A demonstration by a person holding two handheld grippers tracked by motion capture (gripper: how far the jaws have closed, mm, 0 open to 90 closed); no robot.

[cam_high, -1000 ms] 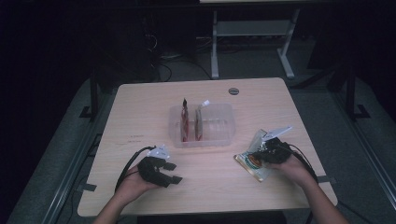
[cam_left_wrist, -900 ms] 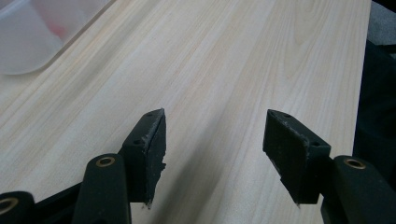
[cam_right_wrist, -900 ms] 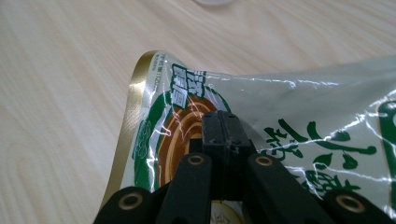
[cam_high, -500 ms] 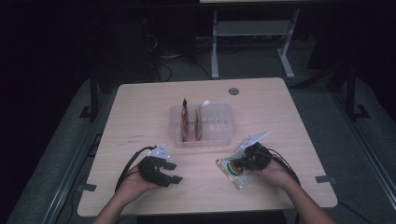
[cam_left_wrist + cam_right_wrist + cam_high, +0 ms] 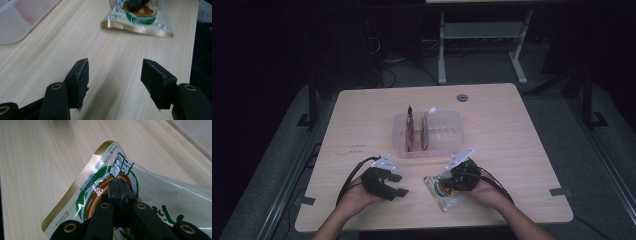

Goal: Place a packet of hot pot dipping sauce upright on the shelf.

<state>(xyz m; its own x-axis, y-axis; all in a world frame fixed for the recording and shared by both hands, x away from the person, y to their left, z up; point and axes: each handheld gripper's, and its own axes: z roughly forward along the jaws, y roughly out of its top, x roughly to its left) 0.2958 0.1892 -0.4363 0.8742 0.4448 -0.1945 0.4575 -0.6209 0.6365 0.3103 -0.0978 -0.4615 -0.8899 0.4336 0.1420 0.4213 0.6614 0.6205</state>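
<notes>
At lower centre of the high view, the right gripper [image 5: 460,181] clamps a green-and-gold packet [image 5: 441,190]; lower left, the left gripper [image 5: 396,184] rests wide and empty; container [image 5: 447,131] above.

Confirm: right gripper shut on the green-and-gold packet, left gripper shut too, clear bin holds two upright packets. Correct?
Not quite. The left gripper is open, its jaws apart over bare table in the left gripper view. The right gripper is shut on the packet, and the clear bin holds two upright packets.

Dim overhead shot, brighter close-ups.
Room beyond the table [image 5: 512,130] edges falls to black — glare streaks the packet [image 5: 160,195], jaws slightly soft.
</notes>
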